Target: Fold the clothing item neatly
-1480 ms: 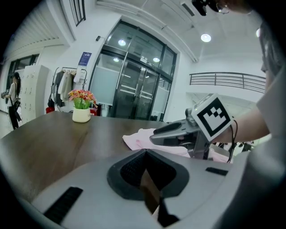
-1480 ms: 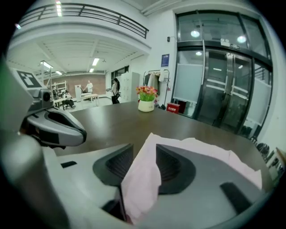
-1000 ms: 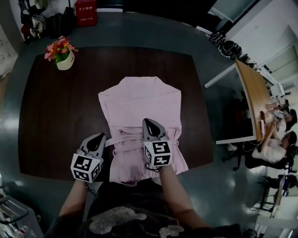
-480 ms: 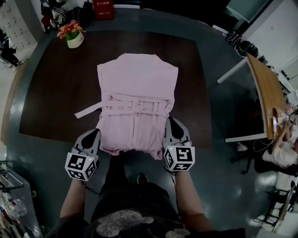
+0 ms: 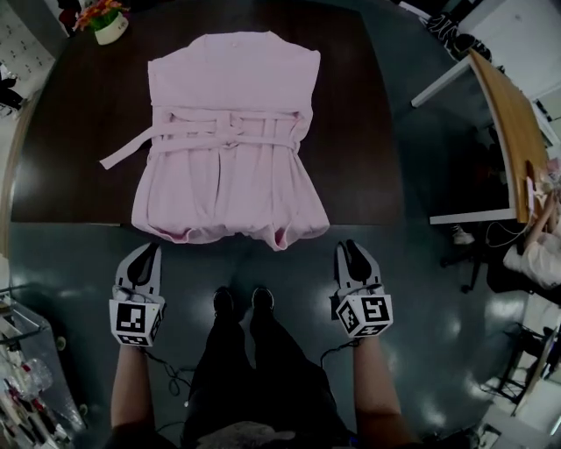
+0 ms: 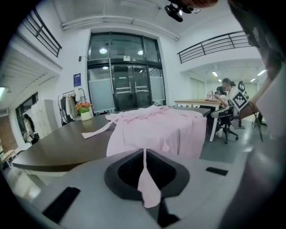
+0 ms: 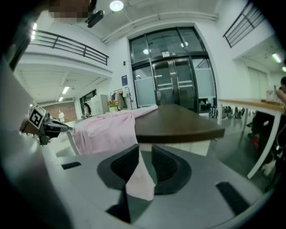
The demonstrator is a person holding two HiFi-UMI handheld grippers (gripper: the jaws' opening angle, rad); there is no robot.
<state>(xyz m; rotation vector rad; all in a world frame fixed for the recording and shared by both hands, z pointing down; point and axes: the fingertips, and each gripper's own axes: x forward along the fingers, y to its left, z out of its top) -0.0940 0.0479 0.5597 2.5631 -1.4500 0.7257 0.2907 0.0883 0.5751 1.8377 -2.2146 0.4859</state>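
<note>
A pink garment (image 5: 230, 149) lies flat on the dark table (image 5: 351, 114), collar at the far end and hem drooping over the near edge. Its belt tail (image 5: 123, 153) sticks out to the left. Both grippers hang over the floor, short of the table. My left gripper (image 5: 147, 254) is shut and empty, below the hem's left corner. My right gripper (image 5: 349, 250) has just been opening; a narrow gap shows between its jaws (image 7: 144, 150) and no cloth reaches it. The left gripper view (image 6: 144, 152) faces the garment (image 6: 156, 129). In the right gripper view the garment (image 7: 105, 129) lies to the left.
A flower pot (image 5: 101, 17) stands at the table's far left corner. A wooden desk (image 5: 513, 123) with seated people (image 5: 539, 254) is at the right. My shoes (image 5: 244, 302) are on the floor between the grippers. A clothes rack (image 6: 69, 105) stands far behind.
Both grippers have drawn back from the garment, from its waist to its hem and then off the table's near edge. The head view has backed away too.
</note>
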